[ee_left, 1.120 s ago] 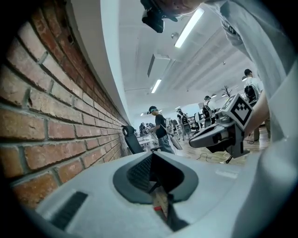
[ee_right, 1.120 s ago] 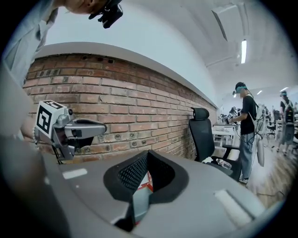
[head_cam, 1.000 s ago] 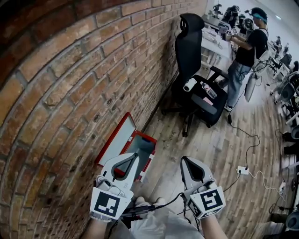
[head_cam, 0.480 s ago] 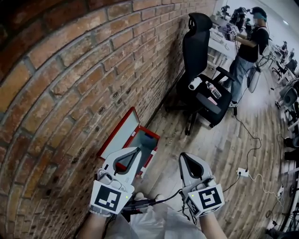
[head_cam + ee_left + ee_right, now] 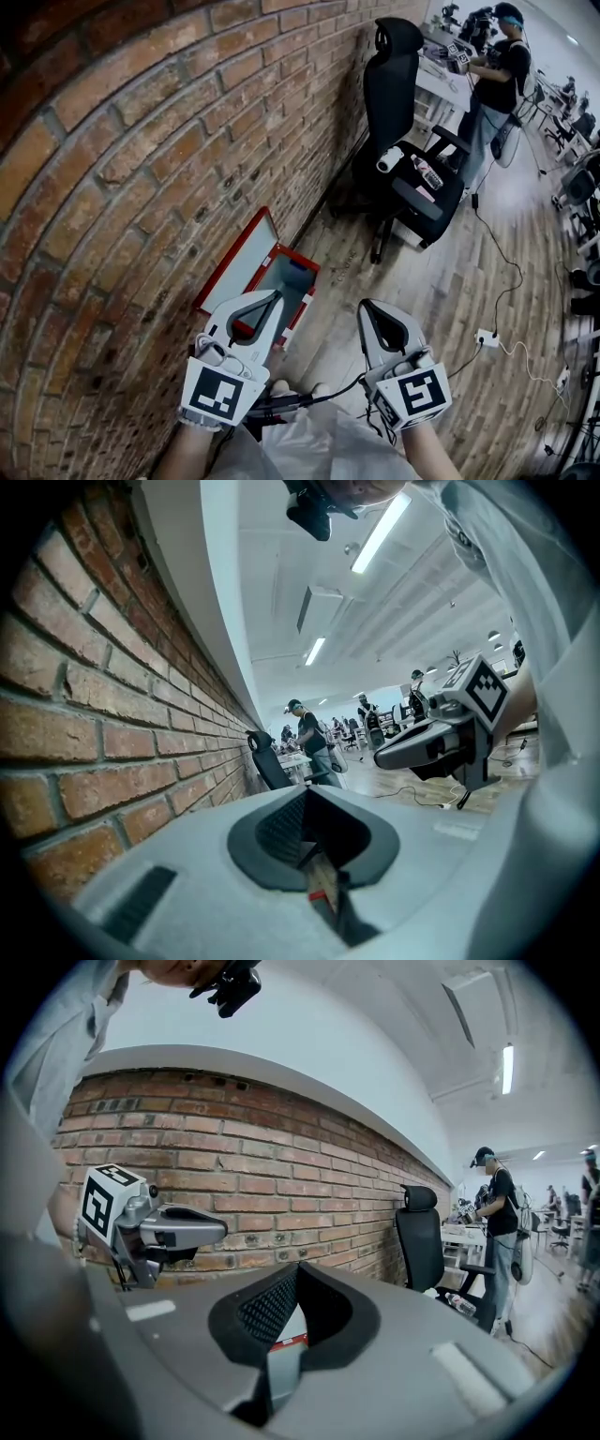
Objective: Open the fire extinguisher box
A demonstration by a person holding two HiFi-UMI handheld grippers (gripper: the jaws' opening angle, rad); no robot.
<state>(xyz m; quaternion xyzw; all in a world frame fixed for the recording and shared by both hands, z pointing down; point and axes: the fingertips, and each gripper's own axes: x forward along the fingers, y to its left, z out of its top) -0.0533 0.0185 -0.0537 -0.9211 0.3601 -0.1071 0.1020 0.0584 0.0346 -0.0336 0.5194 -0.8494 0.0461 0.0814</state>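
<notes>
The left gripper (image 5: 277,294) is pointing forward along the brick wall (image 5: 141,150), which is running close on its left side. Its two jaws are meeting at the tips and they are holding nothing; only the drop-shaped hole is staying open behind the tips. The right gripper (image 5: 365,306) is hanging just beside it, on its right, at about the same height. Its jaws are also pressed together and are gripping nothing.

The fire extinguisher box (image 5: 298,277) is lying on the wooden floor (image 5: 441,281) at the foot of the wall, ahead of the left gripper and lower than it. In the head view the tip of this gripper is covering the near edge of the box, and I cannot tell if it is touching it. The box is already open: its red lid (image 5: 239,262) is leaning back against the bricks, to the left of the gripper's tip, and the pale inside is showing.

Farther ahead of both grippers a black office chair (image 5: 398,94) is standing near the wall. Beyond the chair a person (image 5: 497,66) is working at a desk. To the right of the right gripper a white power strip (image 5: 487,339) is lying on the floor with its cable.
</notes>
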